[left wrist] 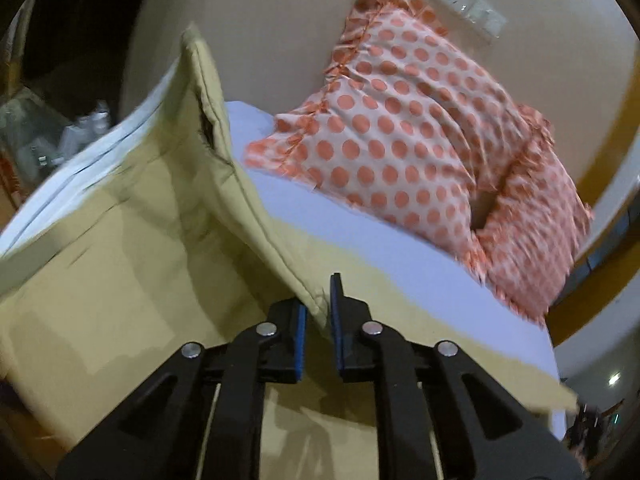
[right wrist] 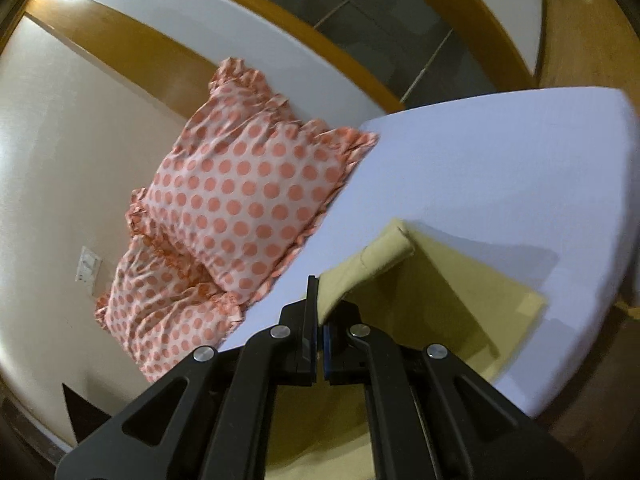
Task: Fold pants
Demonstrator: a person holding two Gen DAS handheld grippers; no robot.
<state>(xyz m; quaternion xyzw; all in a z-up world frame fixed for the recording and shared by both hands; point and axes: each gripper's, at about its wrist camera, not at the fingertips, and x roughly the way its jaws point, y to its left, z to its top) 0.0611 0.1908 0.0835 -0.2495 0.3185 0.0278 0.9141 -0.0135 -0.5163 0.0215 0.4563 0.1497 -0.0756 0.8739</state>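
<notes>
The pants are khaki-yellow and lie on a bed with a pale lavender sheet. In the left wrist view my left gripper is shut on a seamed edge of the pants, lifted so the cloth rises in a fold toward the upper left, white lining showing. In the right wrist view my right gripper is shut on a hemmed end of the pants, held above the sheet; the rest of the cloth lies flat to the right.
Two pillows with orange polka dots and frills lean against the beige wall at the head of the bed. A wall socket panel is above them. A wooden bed frame and floor lie beyond.
</notes>
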